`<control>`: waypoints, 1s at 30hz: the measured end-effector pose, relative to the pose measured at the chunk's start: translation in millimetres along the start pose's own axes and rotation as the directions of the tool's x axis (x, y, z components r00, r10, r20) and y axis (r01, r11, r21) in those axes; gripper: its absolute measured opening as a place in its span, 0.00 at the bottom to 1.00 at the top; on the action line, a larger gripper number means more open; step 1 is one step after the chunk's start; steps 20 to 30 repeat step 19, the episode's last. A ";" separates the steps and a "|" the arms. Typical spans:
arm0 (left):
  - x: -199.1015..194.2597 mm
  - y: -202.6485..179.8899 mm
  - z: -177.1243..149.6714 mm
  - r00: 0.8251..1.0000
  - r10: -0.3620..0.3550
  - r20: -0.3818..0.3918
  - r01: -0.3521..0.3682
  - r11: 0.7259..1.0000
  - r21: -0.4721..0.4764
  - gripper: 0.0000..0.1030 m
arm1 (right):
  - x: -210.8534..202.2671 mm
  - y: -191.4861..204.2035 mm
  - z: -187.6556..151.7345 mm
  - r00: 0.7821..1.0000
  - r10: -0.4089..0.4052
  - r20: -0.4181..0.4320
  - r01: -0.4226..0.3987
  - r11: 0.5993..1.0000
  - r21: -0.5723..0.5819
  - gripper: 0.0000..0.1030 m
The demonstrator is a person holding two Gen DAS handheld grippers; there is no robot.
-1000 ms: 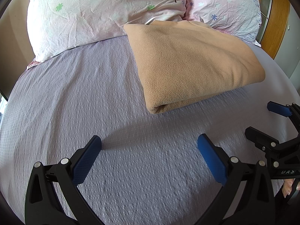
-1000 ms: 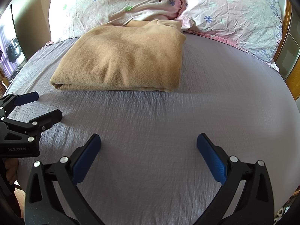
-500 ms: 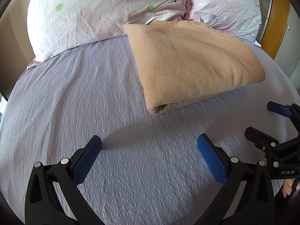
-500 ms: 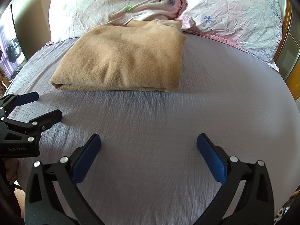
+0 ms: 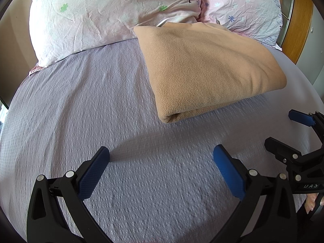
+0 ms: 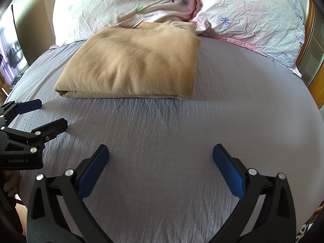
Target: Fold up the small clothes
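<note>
Left gripper point(image 5: 161, 167), lower frame: wide apart, holding nothing, poised over bare bed point(image 5: 81, 105). Upper centre-right: tan fleece point(image 5: 206, 66), folded flat, butted against pillows point(image 5: 105, 14), likely parked as finished. Right gripper point(image 6: 161, 167): equally wide, unloaded. Ample sheet around the near folded edge for approach.

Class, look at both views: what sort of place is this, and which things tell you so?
Most likely a bedroom: a bed under a grey sheet, two floral pillows at its head, and a folded tan fleece lying on it.
</note>
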State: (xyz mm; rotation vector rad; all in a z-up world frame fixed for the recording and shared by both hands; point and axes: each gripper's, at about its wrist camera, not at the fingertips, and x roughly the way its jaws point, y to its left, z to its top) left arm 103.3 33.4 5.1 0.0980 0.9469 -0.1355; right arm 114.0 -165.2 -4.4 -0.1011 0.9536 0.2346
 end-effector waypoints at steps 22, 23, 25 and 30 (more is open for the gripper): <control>-0.2 -0.8 1.6 1.000 0.001 0.002 -0.001 1.000 -0.001 0.99 | 0.5 0.2 0.4 1.000 0.000 0.000 0.000 1.000 0.000 0.98; -0.2 -0.8 1.6 1.000 0.001 0.002 -0.001 1.000 -0.001 0.99 | 0.5 0.2 0.4 1.000 0.000 0.000 0.000 1.000 0.000 0.98; -0.2 -0.8 1.6 1.000 0.001 0.002 -0.001 1.000 -0.001 0.99 | 0.5 0.2 0.4 1.000 0.000 0.000 0.000 1.000 0.000 0.98; -0.2 -0.8 1.6 1.000 0.001 0.002 -0.001 1.000 -0.001 0.99 | 0.5 0.2 0.4 1.000 0.000 0.000 0.000 1.000 0.000 0.98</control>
